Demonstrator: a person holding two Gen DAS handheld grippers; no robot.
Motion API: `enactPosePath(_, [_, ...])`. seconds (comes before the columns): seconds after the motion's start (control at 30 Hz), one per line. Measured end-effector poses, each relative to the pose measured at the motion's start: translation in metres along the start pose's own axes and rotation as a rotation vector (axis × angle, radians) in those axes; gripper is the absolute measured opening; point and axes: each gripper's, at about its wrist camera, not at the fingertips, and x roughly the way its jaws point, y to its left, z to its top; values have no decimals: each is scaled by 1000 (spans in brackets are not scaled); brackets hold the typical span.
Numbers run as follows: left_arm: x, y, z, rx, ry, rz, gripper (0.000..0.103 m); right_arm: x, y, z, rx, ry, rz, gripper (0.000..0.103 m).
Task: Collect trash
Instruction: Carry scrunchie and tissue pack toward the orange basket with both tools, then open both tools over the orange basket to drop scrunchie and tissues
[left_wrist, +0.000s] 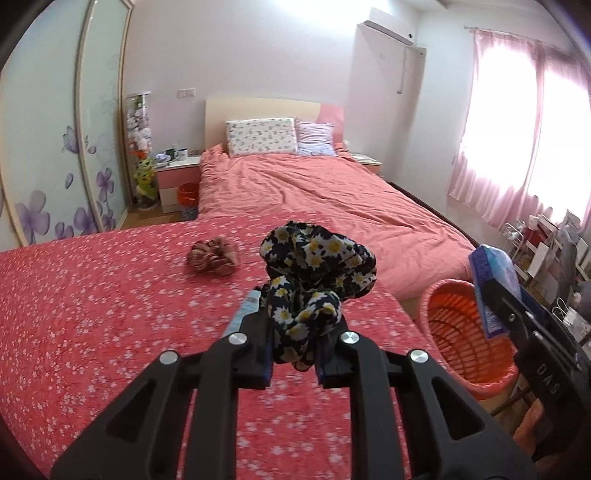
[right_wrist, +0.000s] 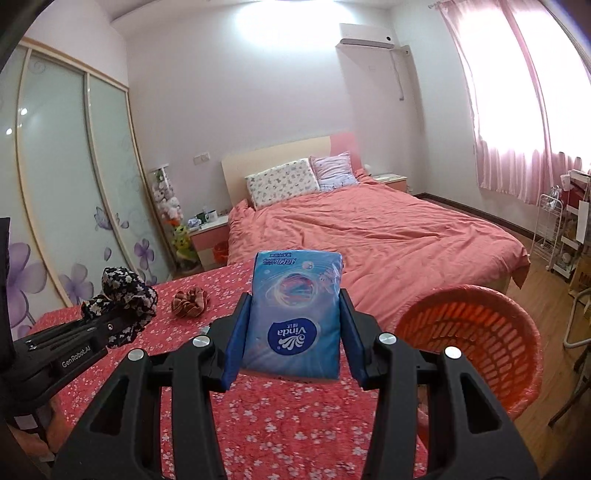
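My left gripper (left_wrist: 295, 332) is shut on a black daisy-print scrunchie (left_wrist: 317, 273) and holds it above the red flowered tablecloth (left_wrist: 92, 302); it also shows in the right wrist view (right_wrist: 122, 295). My right gripper (right_wrist: 295, 325) is shut on a blue Vinda tissue pack (right_wrist: 295, 314), held above the table's right part; the pack shows in the left wrist view (left_wrist: 491, 284) over the basket. An orange plastic basket (right_wrist: 469, 339) stands just right of the table (left_wrist: 465, 339). A brown scrunchie (left_wrist: 212, 257) lies on the cloth ahead (right_wrist: 190, 302).
A bed with a pink cover (right_wrist: 369, 229) lies beyond the table. A wardrobe with flowered sliding doors (left_wrist: 48, 166) is at the left, a nightstand (left_wrist: 177, 173) beside the bed. Shelves and clutter (right_wrist: 561, 236) stand at the right under pink curtains.
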Motion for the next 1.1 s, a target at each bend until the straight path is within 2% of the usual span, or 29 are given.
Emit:
enactPosePath(0.27, [-4, -38, 3, 35, -7, -53, 17, -14, -28, 1, 39, -26, -18, 46])
enactPosePath(0.53, [11, -89, 3, 83, 16, -130, 17, -23, -69, 4, 89, -47, -92, 47])
enactPosePath(1.1, [80, -205, -18, 165, 124, -317, 18, -15, -156, -3, 230, -44, -217, 47])
